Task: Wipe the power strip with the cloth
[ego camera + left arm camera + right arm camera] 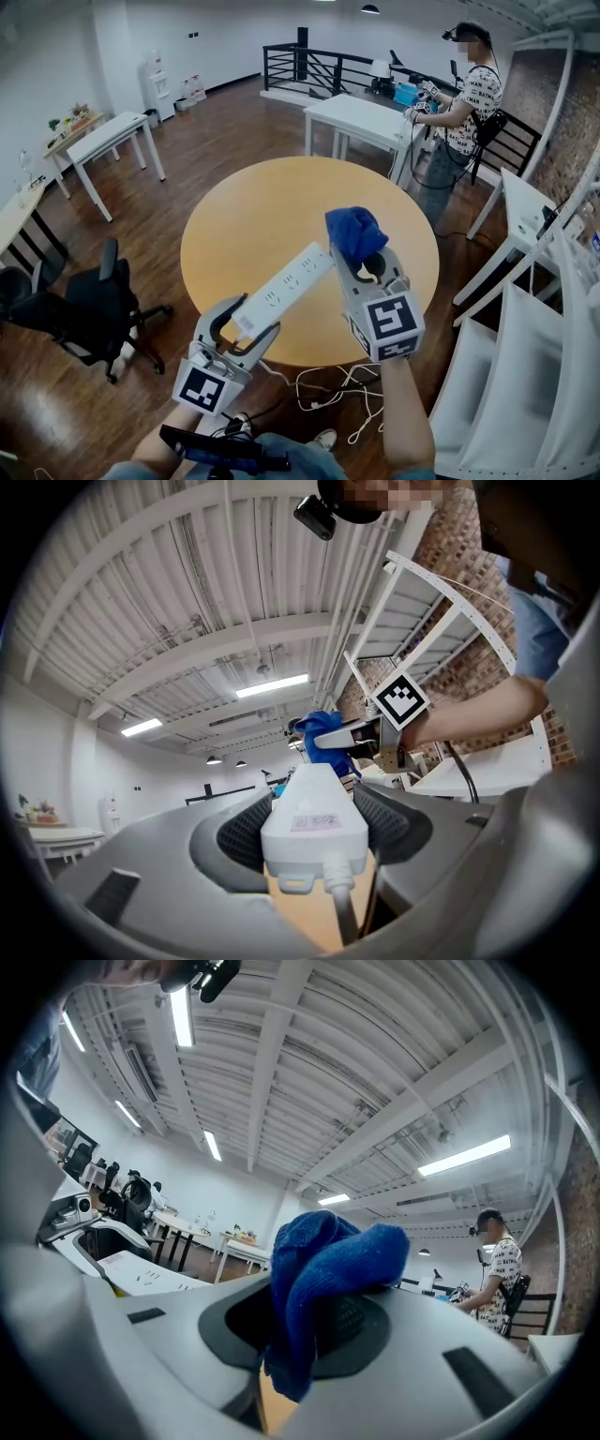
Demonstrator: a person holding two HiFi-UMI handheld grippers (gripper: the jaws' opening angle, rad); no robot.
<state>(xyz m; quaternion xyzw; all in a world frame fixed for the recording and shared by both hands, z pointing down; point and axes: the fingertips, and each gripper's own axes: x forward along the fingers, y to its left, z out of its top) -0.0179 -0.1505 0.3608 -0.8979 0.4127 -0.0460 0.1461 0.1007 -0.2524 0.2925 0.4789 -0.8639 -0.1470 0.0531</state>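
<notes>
A long white power strip (286,283) is held level above the round wooden table (253,216). My left gripper (246,325) is shut on its cable end, and the pads press both sides of the power strip (314,813) in the left gripper view. My right gripper (367,265) is shut on a bunched blue cloth (354,232). The cloth sits just right of the strip's far end; whether they touch I cannot tell. In the right gripper view the cloth (323,1274) bulges out between the jaws, with the strip (141,1274) at the left.
A person in a patterned shirt (471,94) stands at a white table (361,117) behind. A black office chair (94,300) is at the left, white shelving (534,328) at the right. White cables (347,389) lie on the floor under the table's near edge.
</notes>
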